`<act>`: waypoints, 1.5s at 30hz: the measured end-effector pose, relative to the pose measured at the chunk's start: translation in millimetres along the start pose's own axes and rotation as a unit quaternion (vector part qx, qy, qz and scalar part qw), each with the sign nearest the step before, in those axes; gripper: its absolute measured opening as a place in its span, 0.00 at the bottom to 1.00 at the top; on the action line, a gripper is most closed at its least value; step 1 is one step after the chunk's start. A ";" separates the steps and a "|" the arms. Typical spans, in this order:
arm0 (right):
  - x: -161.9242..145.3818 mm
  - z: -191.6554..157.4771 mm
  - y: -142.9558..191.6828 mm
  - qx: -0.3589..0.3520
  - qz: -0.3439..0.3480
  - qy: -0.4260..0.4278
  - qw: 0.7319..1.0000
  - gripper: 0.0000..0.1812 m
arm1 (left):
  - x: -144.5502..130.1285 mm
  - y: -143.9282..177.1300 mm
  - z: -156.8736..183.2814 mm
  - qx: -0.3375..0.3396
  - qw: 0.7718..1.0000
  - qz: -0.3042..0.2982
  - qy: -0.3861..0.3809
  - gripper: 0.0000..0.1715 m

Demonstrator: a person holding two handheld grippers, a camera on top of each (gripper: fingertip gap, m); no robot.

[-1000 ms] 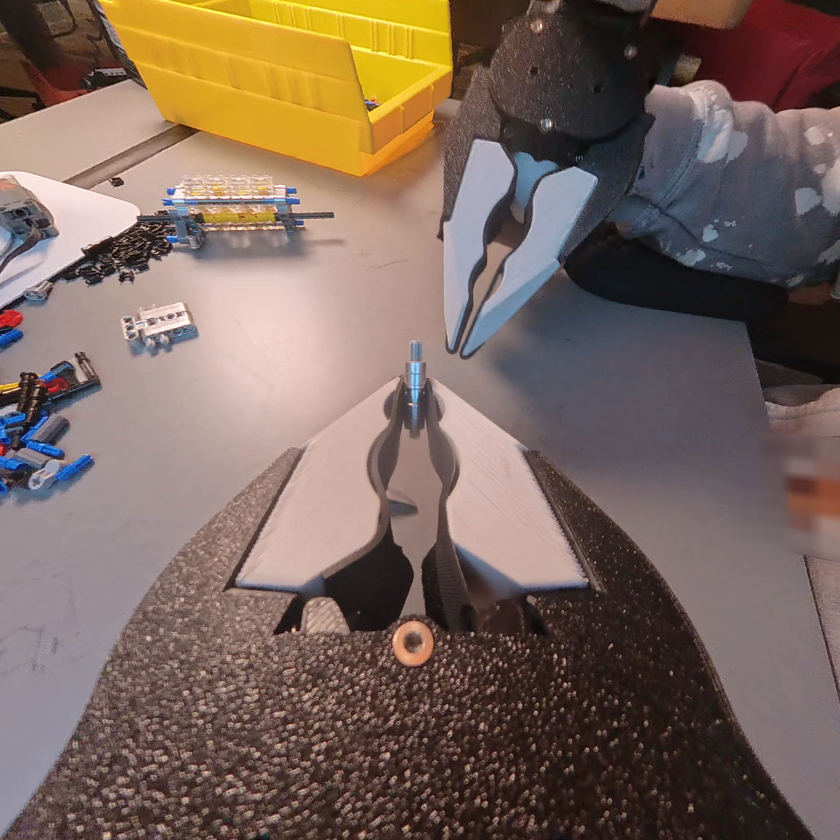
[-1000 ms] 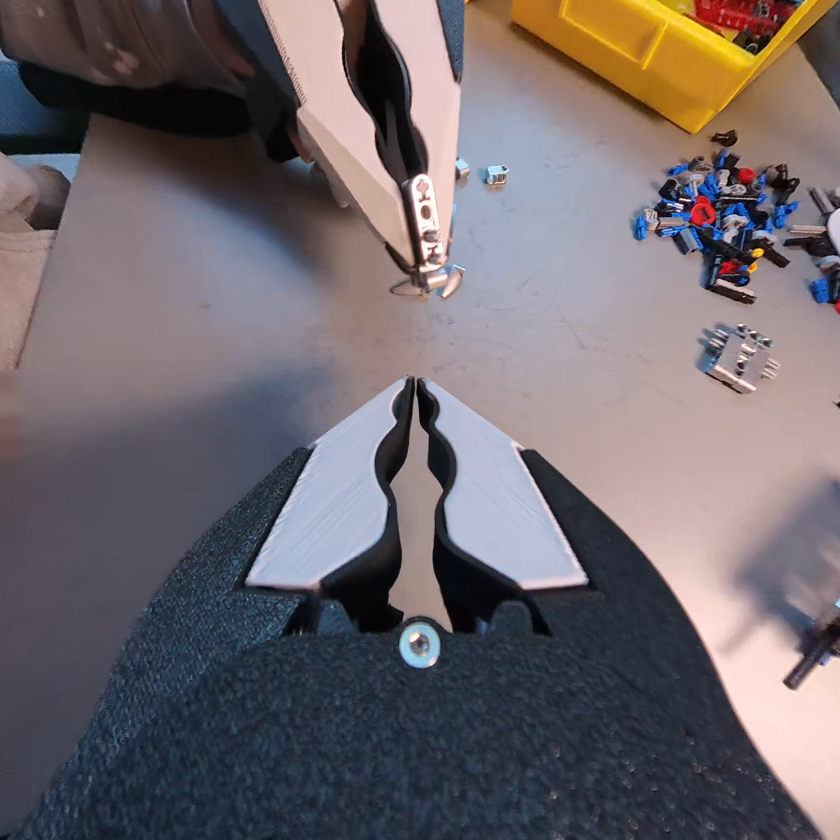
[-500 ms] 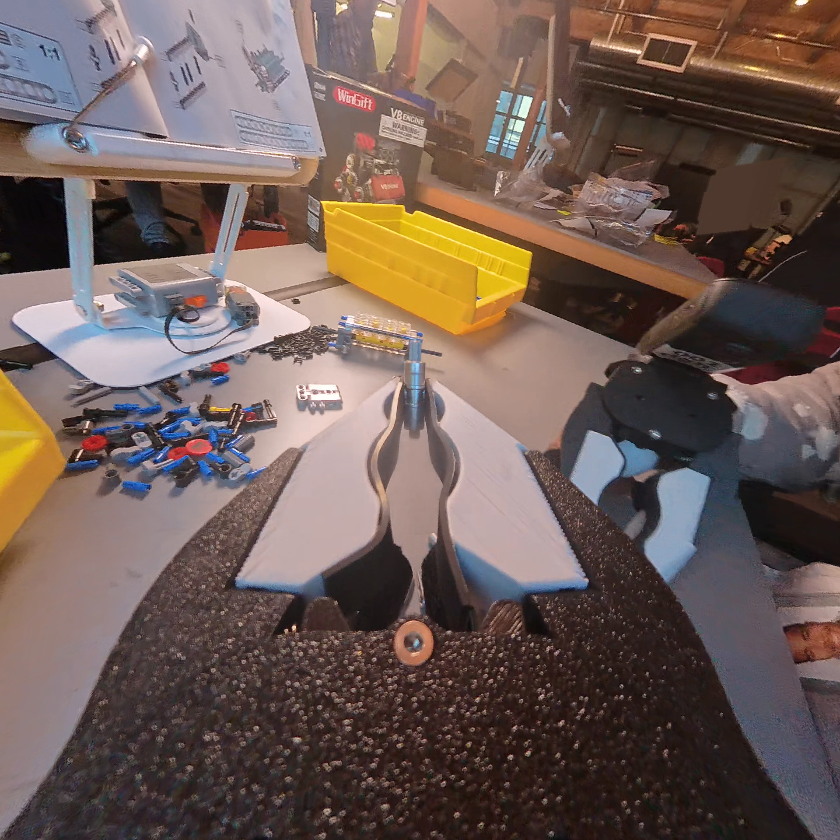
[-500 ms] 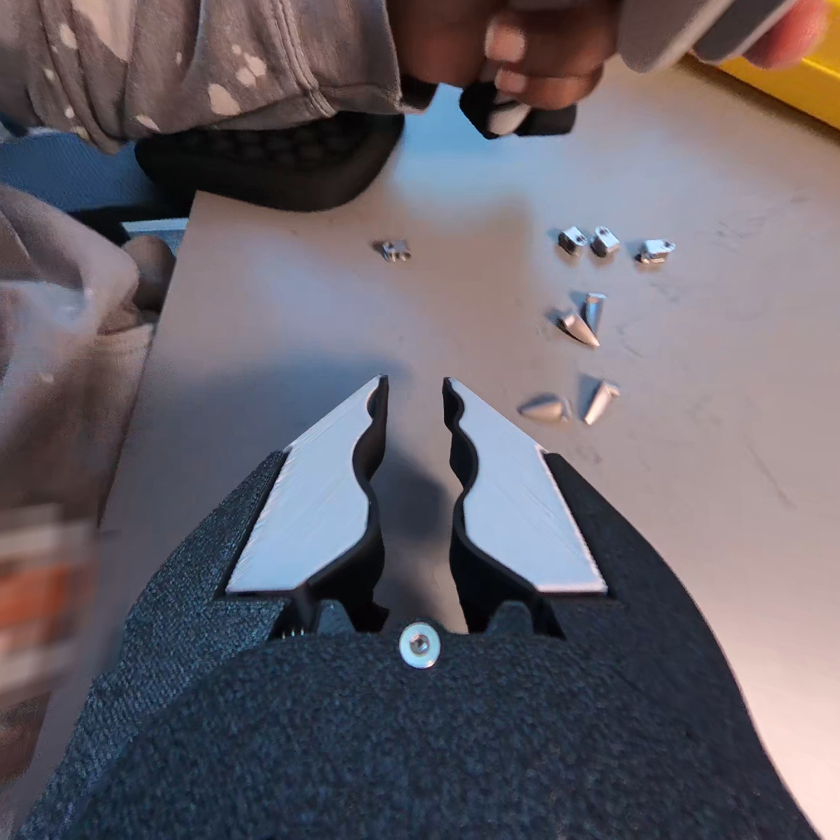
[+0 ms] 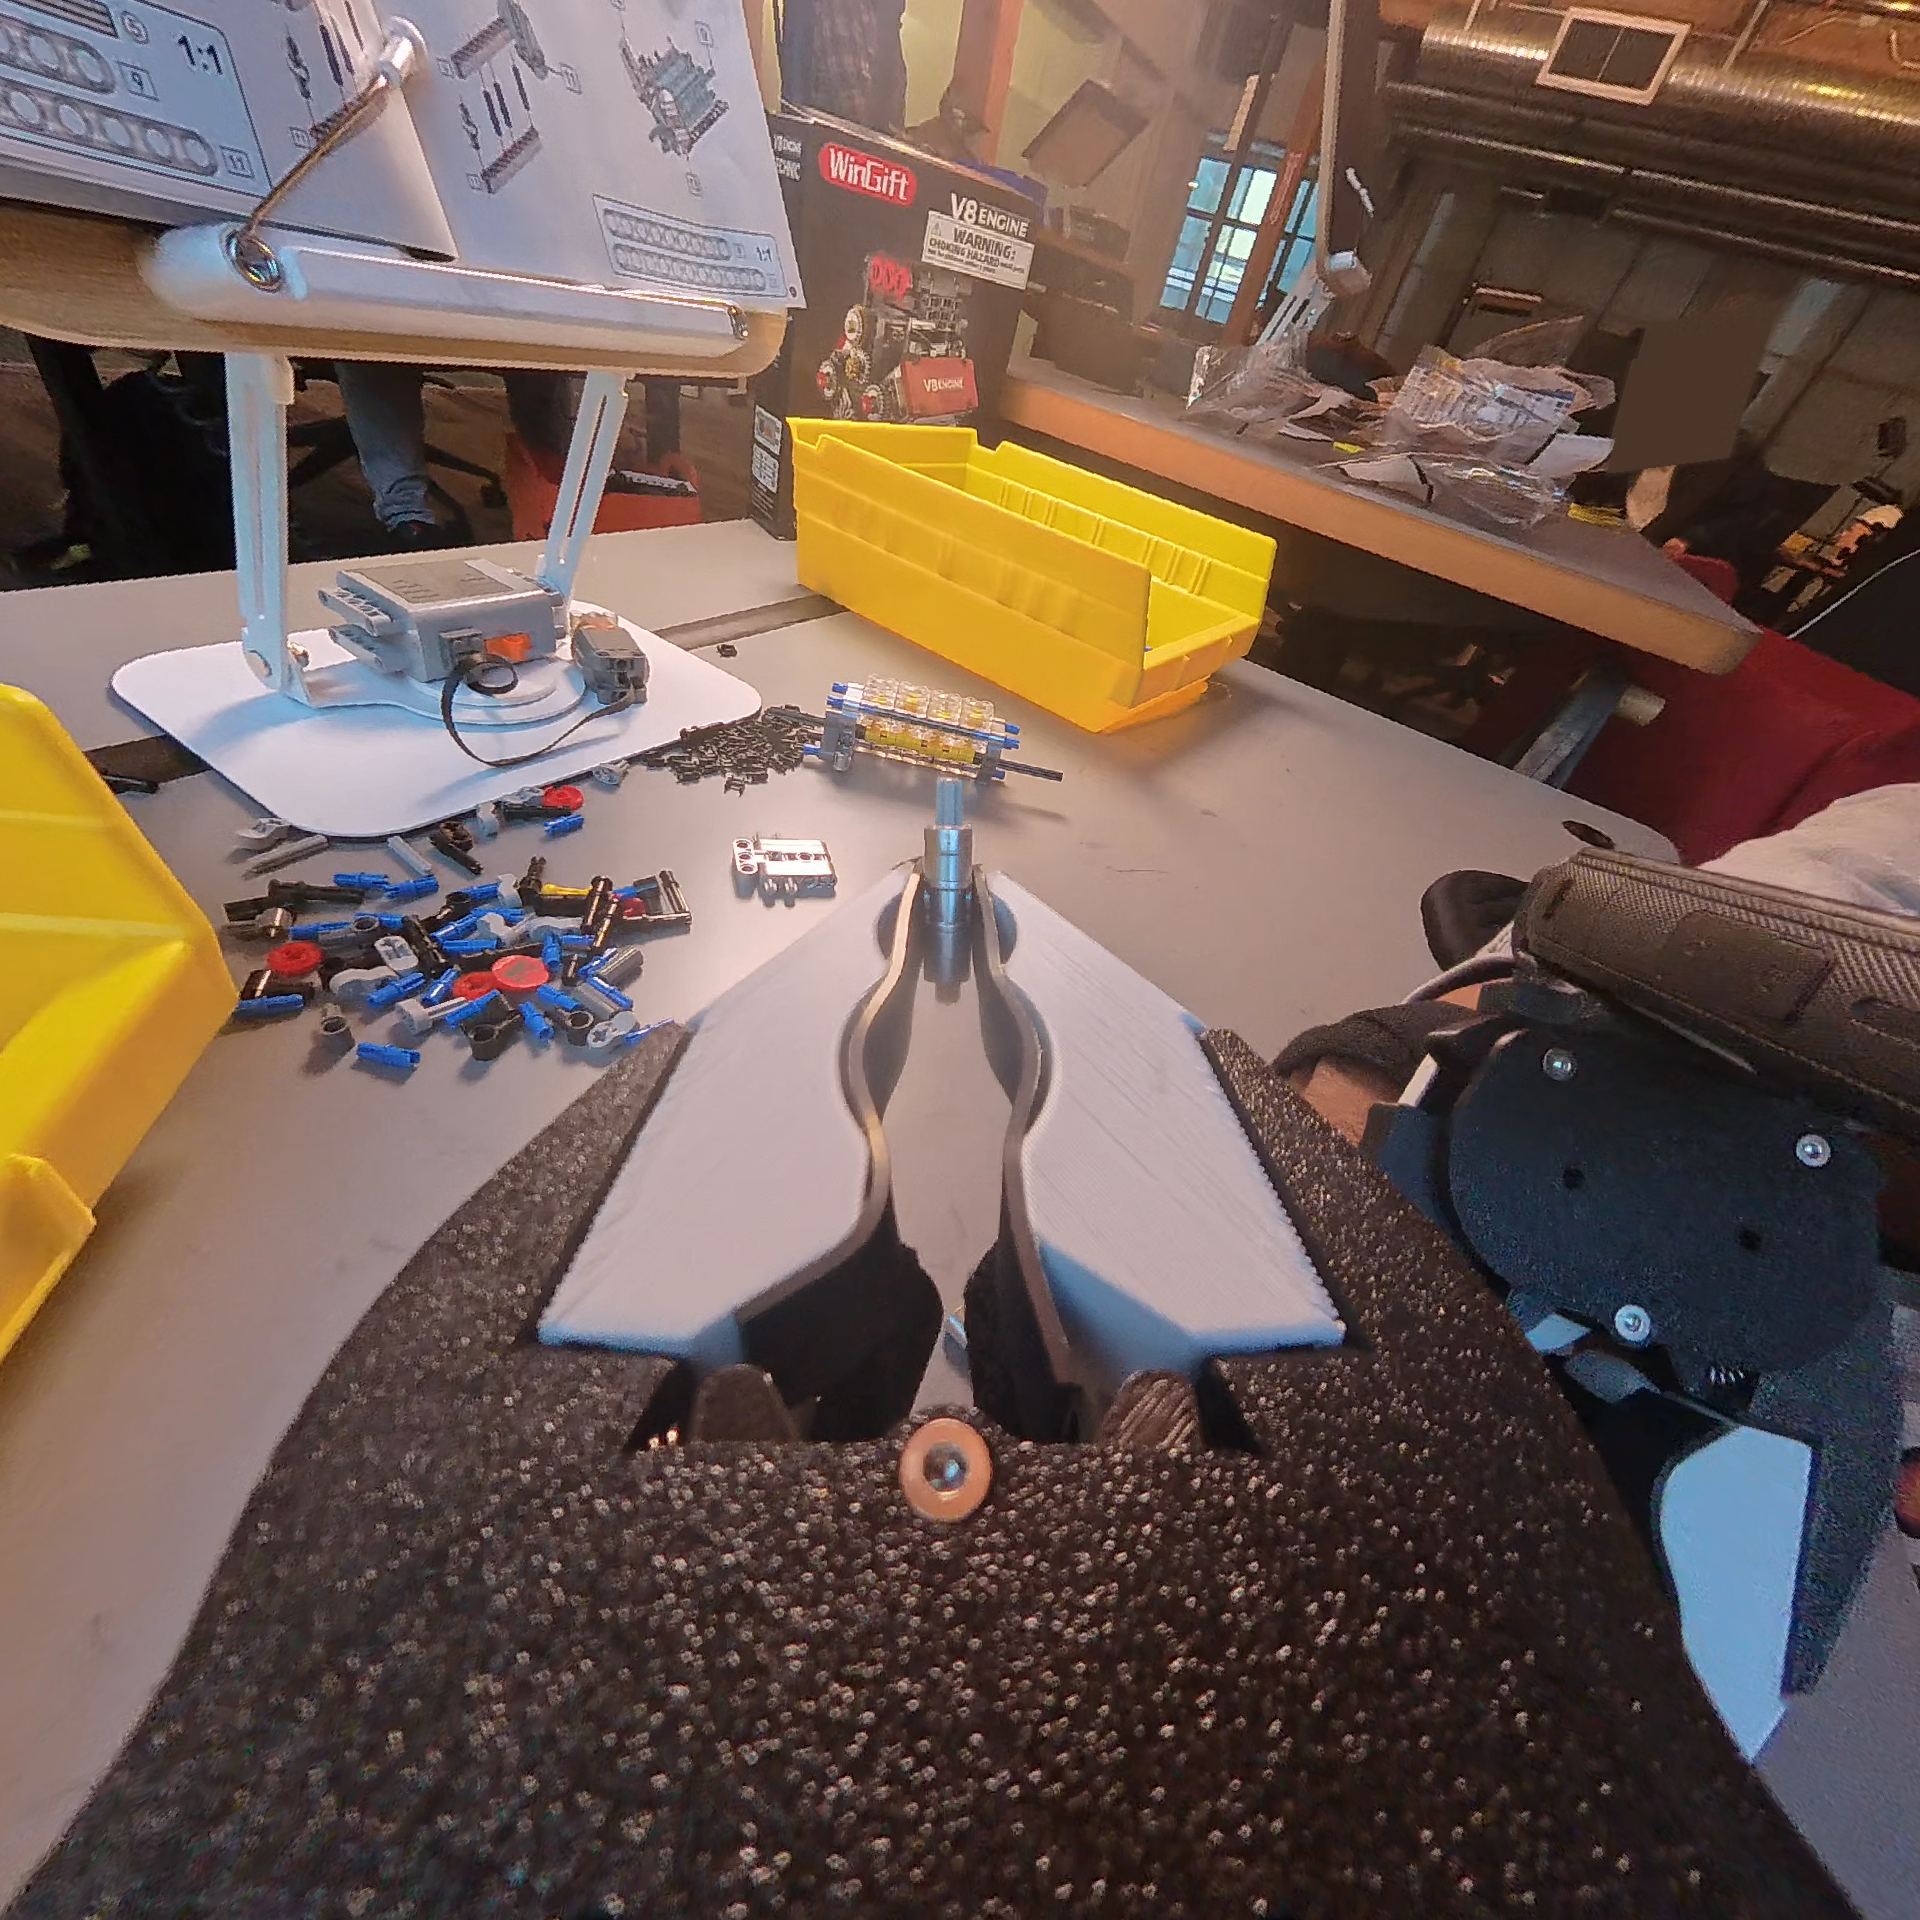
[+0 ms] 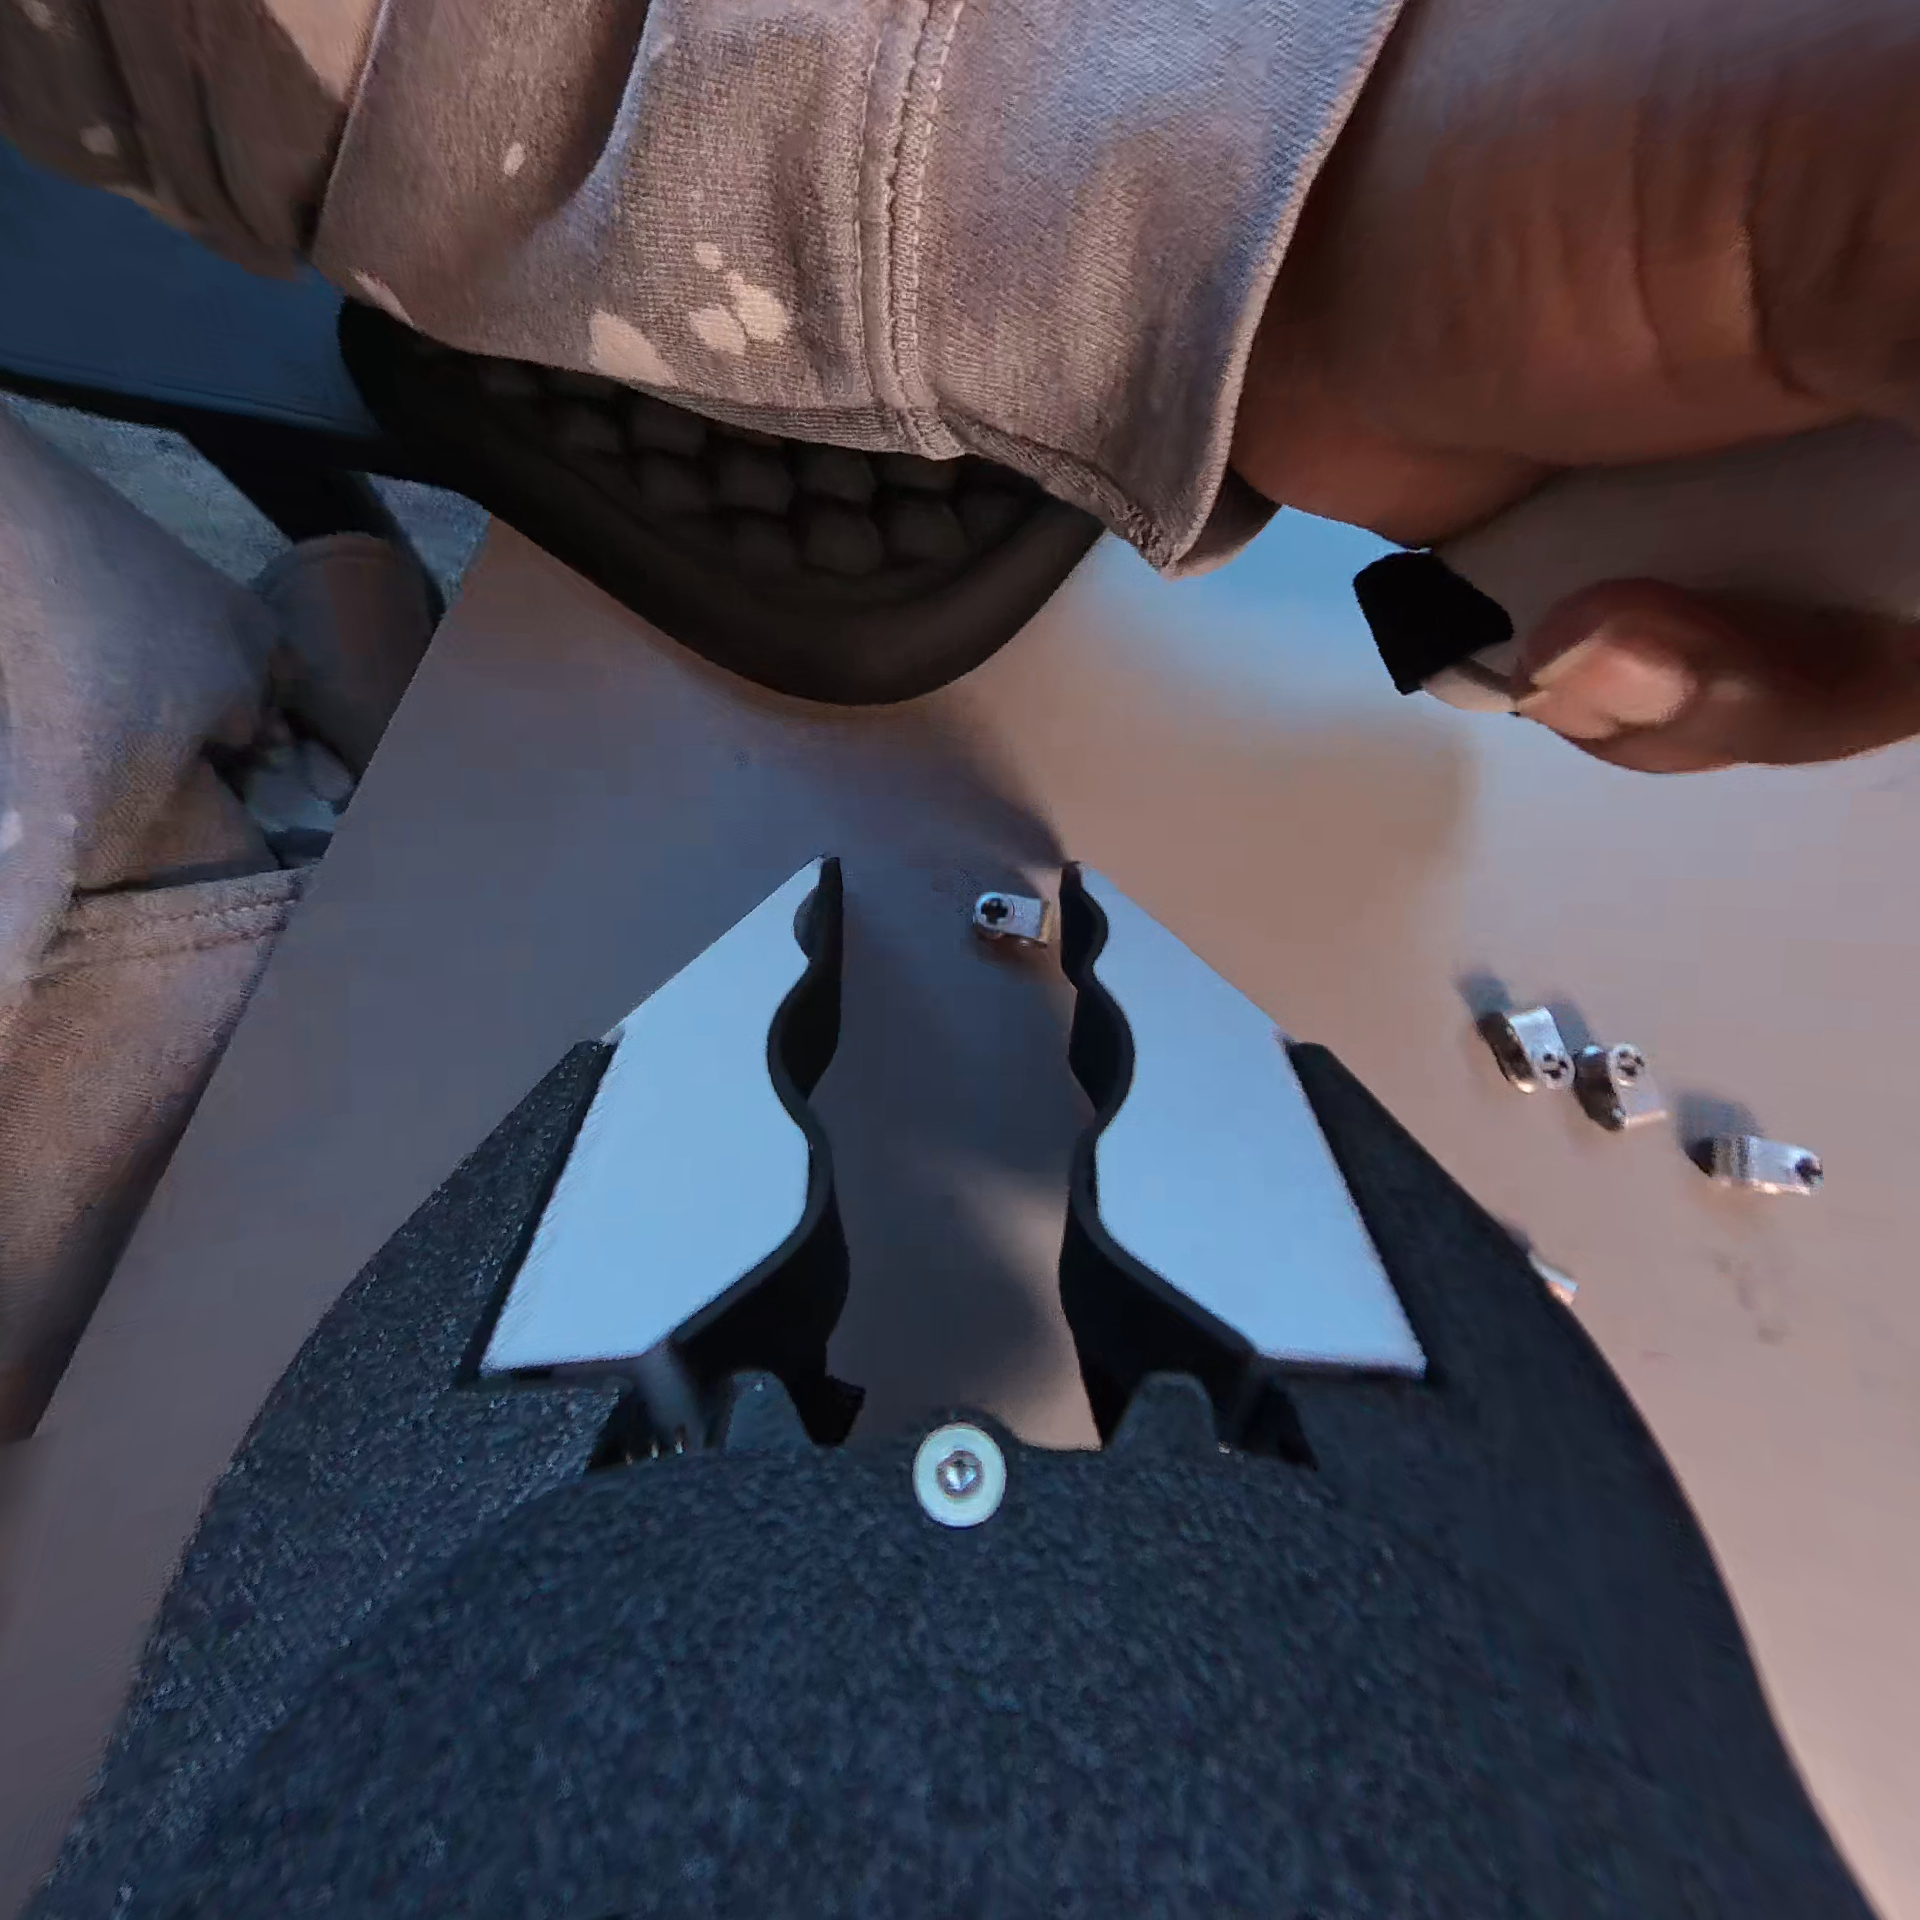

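My left gripper [image 5: 948, 883] is shut on a small grey stepped pin piece [image 5: 948, 862] that sticks up past the fingertips, held above the grey table [image 5: 1195, 883]. My right gripper [image 6: 948, 883] is open and low over the table, with a small grey connector piece [image 6: 1010, 918] lying between its fingertips, close to the right one. The right gripper's black body [image 5: 1662, 1226] shows at the right of the left wrist view. A person's hand [image 6: 1621, 260] and spotted sleeve [image 6: 779, 208] fill the top of the right wrist view.
Three more small grey connectors [image 6: 1610, 1081] lie right of the right gripper. A heap of blue, black and red small parts [image 5: 457, 966], a clear-and-blue block assembly [image 5: 925, 722], yellow bins [image 5: 1029, 592] [image 5: 73, 997], and a white stand with instruction sheets [image 5: 416, 707] are ahead. There is about 20 cm between the tips of the two grippers. To the clear-and-blue block assembly [image 5: 925, 722]: left tips about 25 cm, right tips about 40 cm.
The left gripper tilted up and back with the pin, from looking down at the table to looking across it. The right gripper opened wider and came down around a grey connector.
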State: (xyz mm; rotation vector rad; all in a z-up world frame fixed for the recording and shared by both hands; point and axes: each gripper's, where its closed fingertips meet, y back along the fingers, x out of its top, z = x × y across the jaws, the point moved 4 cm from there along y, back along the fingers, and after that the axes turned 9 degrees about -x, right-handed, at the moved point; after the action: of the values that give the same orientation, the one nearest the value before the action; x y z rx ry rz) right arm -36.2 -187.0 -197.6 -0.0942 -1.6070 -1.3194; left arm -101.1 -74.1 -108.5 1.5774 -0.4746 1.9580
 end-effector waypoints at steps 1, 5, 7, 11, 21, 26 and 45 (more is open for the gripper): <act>-0.3 0.4 -2.5 0.007 -0.008 0.007 1.000 0.23 | -0.5 -0.2 0.2 0.000 1.000 -0.002 -0.001 0.03; -5.8 -2.1 4.3 0.029 -0.025 0.009 0.999 0.19 | -1.6 -1.4 2.6 -0.001 1.000 -0.010 -0.010 0.03; -11.8 -5.7 13.1 0.031 -0.032 0.002 0.999 0.18 | -1.0 -2.0 4.4 -0.004 1.000 -0.012 -0.012 0.03; -20.1 -20.7 29.4 0.050 -0.025 -0.007 0.998 0.14 | -0.5 -4.0 7.4 -0.007 1.000 -0.016 -0.016 0.03; -11.2 4.0 12.1 0.025 -0.012 0.040 0.999 0.13 | -6.1 -5.1 3.8 0.001 0.999 -0.029 -0.016 0.03; -11.4 -4.1 11.7 0.066 -0.025 0.052 0.996 0.08 | -6.6 -5.5 4.1 0.000 0.999 -0.033 -0.016 0.03; -7.6 -2.1 2.1 0.089 0.004 0.089 0.992 0.12 | -10.5 -8.4 7.0 -0.008 0.999 -0.044 -0.017 0.03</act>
State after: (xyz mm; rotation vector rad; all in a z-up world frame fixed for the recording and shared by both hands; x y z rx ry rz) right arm -30.0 -184.0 -201.9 0.1236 -1.5617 -1.1397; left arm -89.0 -74.0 -117.7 1.5958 -0.4251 1.8599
